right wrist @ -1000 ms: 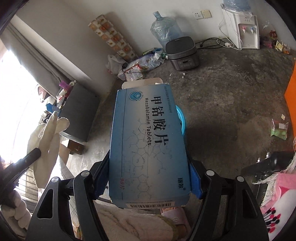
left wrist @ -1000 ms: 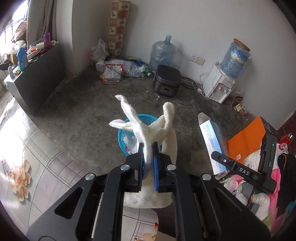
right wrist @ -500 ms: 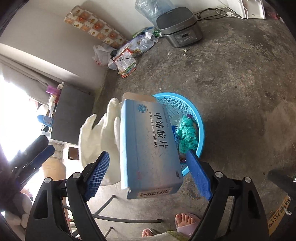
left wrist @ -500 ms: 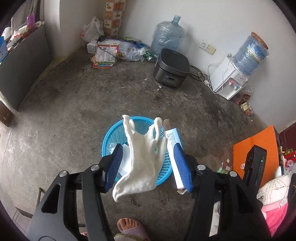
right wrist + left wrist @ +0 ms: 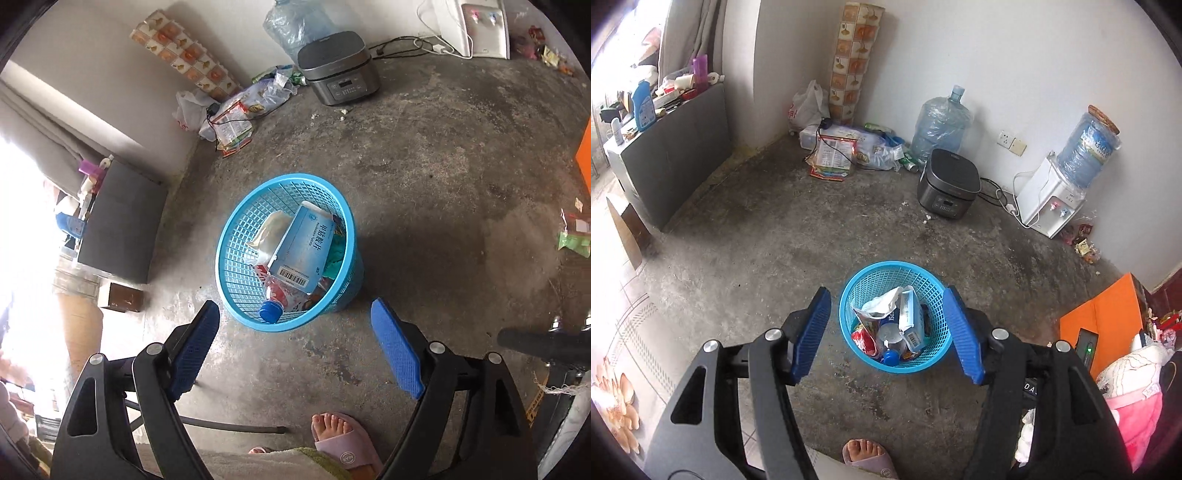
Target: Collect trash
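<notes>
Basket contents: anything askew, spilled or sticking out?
Nothing has spilled. In the blue basket the medicine box lies tilted on the other trash, one end propped near the rim. A white cloth sits beside it, and a capped bottle lies below.

Blue mesh basket (image 5: 236, 236) upright on concrete floor, holding blue medicine box (image 5: 304, 245) tilted barcode-end down, white cloth (image 5: 267, 230) beside it, blue-capped plastic bottle (image 5: 275, 304), red wrappers.
</notes>
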`<state>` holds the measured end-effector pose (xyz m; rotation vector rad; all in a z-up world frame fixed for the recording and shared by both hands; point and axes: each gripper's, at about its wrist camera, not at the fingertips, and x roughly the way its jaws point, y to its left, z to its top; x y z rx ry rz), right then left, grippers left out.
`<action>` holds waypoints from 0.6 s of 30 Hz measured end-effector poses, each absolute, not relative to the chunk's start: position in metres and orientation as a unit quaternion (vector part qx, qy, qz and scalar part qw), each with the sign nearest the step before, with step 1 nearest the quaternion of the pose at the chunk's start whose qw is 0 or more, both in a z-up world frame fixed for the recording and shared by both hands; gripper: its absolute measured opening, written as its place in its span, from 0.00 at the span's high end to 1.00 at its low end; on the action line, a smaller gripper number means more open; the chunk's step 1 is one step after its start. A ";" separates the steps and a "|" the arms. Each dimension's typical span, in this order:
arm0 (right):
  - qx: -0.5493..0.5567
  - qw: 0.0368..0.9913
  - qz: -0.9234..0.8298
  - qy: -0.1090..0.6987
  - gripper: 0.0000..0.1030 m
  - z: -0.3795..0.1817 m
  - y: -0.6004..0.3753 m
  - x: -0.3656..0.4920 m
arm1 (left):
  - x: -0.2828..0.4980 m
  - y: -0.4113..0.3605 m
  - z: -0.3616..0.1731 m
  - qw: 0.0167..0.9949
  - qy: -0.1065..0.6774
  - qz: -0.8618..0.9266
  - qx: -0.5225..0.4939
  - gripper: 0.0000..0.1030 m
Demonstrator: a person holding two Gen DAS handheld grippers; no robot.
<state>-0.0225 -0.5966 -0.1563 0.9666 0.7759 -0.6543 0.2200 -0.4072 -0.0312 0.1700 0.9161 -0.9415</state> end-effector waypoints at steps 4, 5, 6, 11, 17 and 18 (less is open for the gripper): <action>0.372 0.817 -0.282 0.337 0.20 -0.105 -0.567 -0.021 | 0.196 -0.345 0.013 0.805 0.399 -0.437 0.043 0.27; 0.352 0.833 -0.275 0.328 0.20 -0.090 -0.557 -0.021 | 0.190 -0.328 0.023 0.813 0.391 -0.430 0.034 0.25; 0.330 0.848 -0.266 0.319 0.20 -0.075 -0.546 -0.021 | 0.184 -0.311 0.033 0.821 0.385 -0.421 0.027 0.19; 0.229 0.908 -0.215 0.277 0.18 -0.009 -0.484 -0.016 | 0.151 -0.226 0.064 0.869 0.366 -0.332 -0.013 0.09; 0.113 0.954 -0.170 0.217 0.06 0.049 -0.404 -0.017 | 0.110 -0.147 0.059 0.900 0.375 -0.220 -0.041 0.09; 0.098 0.958 -0.164 0.213 0.06 0.055 -0.392 -0.017 | 0.103 -0.137 0.057 0.903 0.375 -0.207 -0.044 0.09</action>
